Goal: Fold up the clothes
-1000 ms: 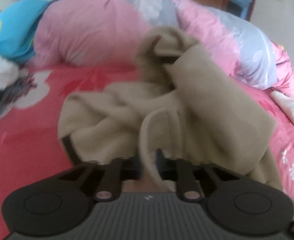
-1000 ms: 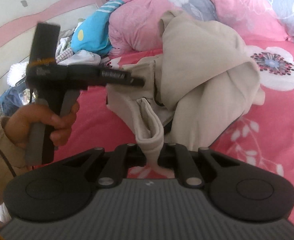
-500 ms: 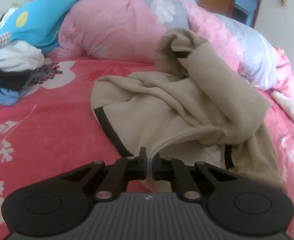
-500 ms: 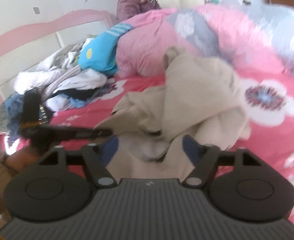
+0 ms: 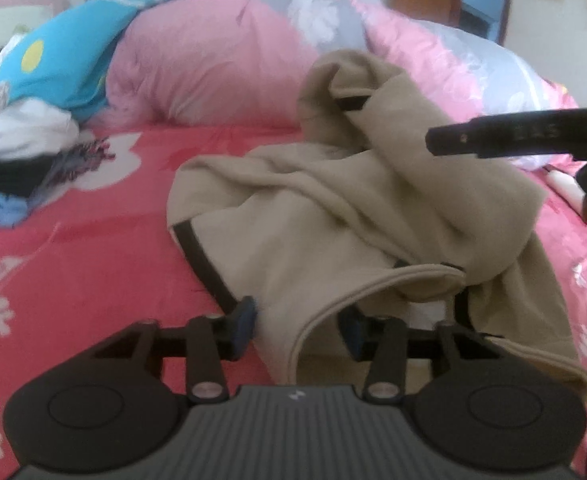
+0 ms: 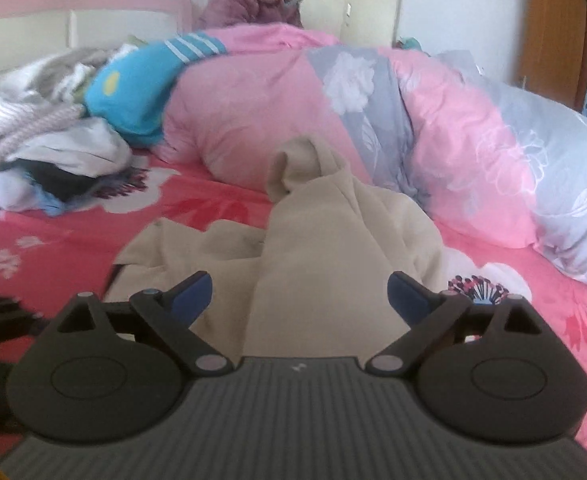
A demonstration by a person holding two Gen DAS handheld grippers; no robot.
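Both tongs releasing: left tongs (image 5: 299, 326) astride beige garment (image 5: 333, 216) hem, right tongs (image 6: 299, 298) spread above it; pink quilt (image 6: 293, 108) behind, clothes pile (image 6: 45, 148) leftward.

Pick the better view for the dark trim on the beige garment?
Left wrist view: the dark trim runs along the beige garment edge, unobstructed. Right wrist view shows only a sliver of it at the garment's left edge.

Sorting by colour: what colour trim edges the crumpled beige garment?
Dark brown trim on the beige garment; left wrist view.
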